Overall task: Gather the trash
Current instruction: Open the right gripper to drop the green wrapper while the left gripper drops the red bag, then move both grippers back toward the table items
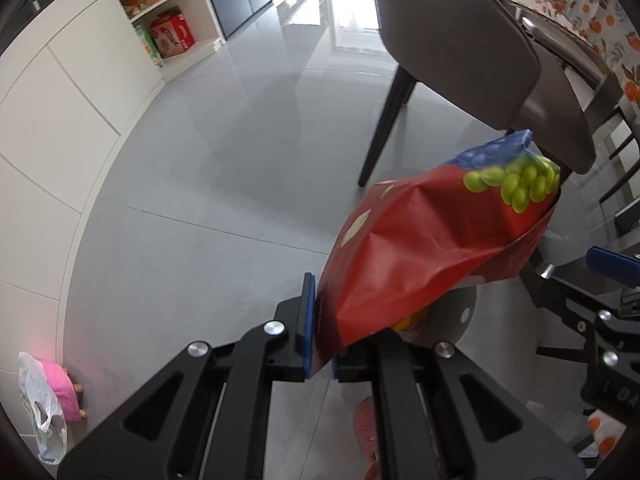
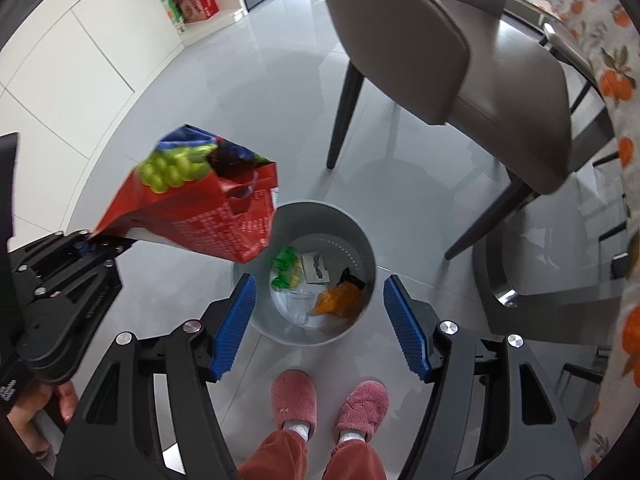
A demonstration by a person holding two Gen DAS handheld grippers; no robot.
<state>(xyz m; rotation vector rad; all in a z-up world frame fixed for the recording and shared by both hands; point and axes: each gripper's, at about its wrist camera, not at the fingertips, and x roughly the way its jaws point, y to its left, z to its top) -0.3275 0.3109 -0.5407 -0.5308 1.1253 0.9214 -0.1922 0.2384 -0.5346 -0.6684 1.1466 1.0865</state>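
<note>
Left gripper: clenched on the bottom edge of a red snack bag.
Bag: held in the air, tilted over the near-left rim of the bin.
Bin: grey, on the floor, wrappers inside.
Right gripper: jaws apart above the bin, nothing between them.
Chair: beyond the bin.

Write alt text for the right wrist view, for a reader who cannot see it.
A grey bin on the floor, with wrappers inside, sits below the open, empty right gripper. At left, the left gripper holds a red snack bag over the bin's edge. Pink slippers show at the bottom, a chair above.
</note>
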